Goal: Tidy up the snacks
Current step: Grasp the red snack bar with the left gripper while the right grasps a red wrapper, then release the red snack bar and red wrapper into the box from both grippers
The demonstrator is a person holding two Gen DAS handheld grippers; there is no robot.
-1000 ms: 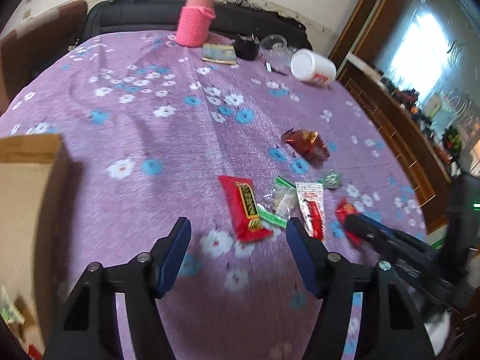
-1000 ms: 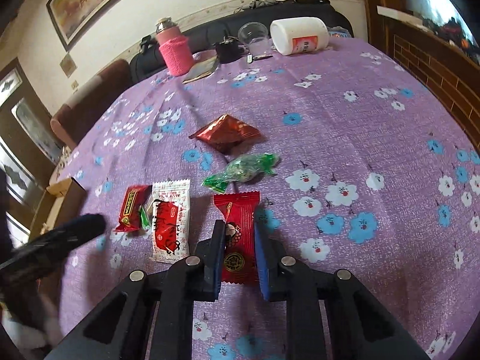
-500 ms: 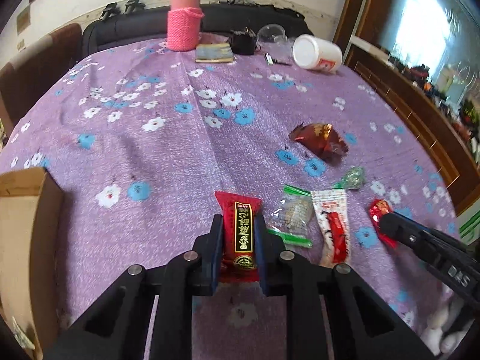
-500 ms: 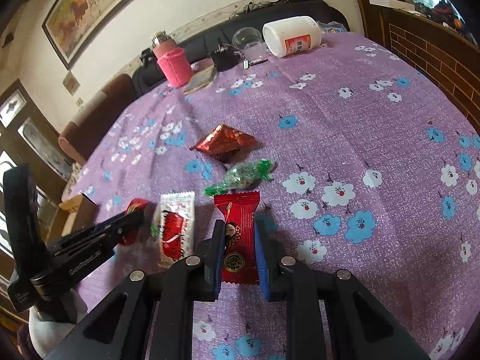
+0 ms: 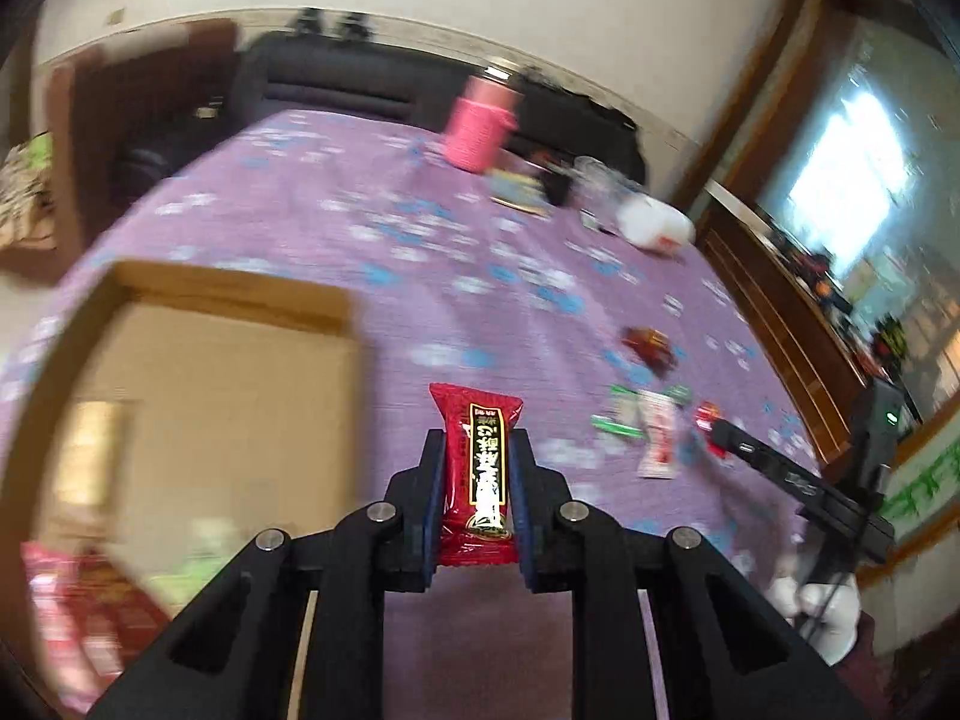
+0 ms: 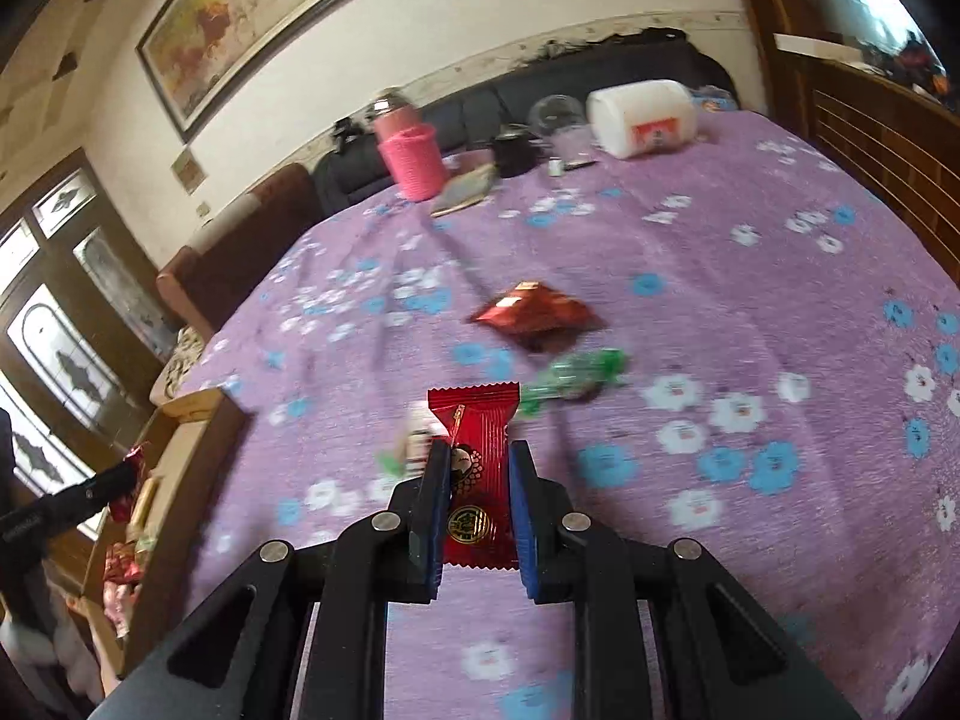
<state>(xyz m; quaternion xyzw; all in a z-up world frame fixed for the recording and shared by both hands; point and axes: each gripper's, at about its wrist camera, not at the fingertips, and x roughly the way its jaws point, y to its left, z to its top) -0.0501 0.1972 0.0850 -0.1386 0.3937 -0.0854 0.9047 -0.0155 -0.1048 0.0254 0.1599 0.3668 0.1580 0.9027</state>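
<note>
My left gripper (image 5: 477,468) is shut on a red snack bar with a black and gold label (image 5: 480,468) and holds it lifted, just right of an open cardboard box (image 5: 210,420). My right gripper (image 6: 478,480) is shut on a red candy packet with a gold seal (image 6: 477,480), lifted above the purple flowered tablecloth (image 6: 720,276). On the cloth lie a dark red foil packet (image 6: 534,315), a green wrapped candy (image 6: 576,375) and a white and red packet (image 5: 660,438). The box also shows in the right wrist view (image 6: 174,468), with the left gripper (image 6: 114,480) over it.
A pink-sleeved bottle (image 6: 411,153), a booklet (image 6: 465,192), a clear cup (image 6: 555,120) and a white jar on its side (image 6: 645,117) stand at the table's far side. A dark sofa (image 5: 360,84) is behind. Several snacks lie in the box (image 5: 78,618).
My left gripper lifted the red snack bar off the cloth and swung left toward the box. My right gripper lifted its red candy packet off the table.
</note>
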